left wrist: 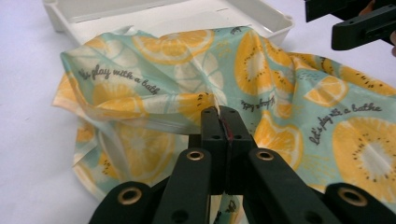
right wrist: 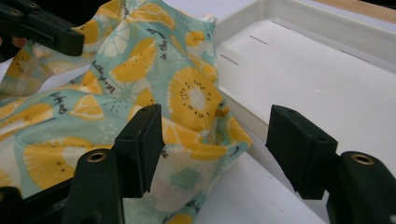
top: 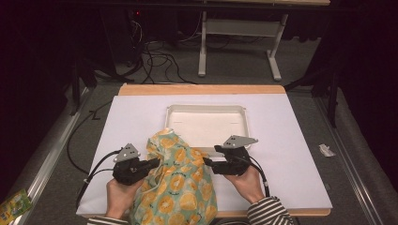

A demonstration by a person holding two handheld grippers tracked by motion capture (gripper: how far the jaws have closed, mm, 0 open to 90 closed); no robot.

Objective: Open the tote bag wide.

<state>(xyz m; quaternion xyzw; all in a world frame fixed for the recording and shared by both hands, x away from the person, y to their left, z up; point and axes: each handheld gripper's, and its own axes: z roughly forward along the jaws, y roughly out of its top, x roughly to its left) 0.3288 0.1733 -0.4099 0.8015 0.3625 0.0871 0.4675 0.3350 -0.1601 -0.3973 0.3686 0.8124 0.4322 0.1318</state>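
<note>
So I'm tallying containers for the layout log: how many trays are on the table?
1. The white tray sits at the middle of the table, beyond the fruit-print cloth, whose edge overlaps its near rim. The cloth could hide something smaller.

Lab: dark curtains, floor cables (top: 157,58), bench frame (top: 239,28)

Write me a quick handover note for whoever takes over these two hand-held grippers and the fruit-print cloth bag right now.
Left hand-held gripper: shut on a fold of the fruit-print cloth bag, pinching it near the bag's left side.
Right hand-held gripper: open, jaws wide apart at the bag's right edge, gripping nothing.
Bag: bunched on the white table cover, its far tip reaching over the near rim of the white tray; the tray's bare floor holds nothing.
Done: one side gripped.
Left, likely: grip the right side, then lift or spread the bag.
</note>
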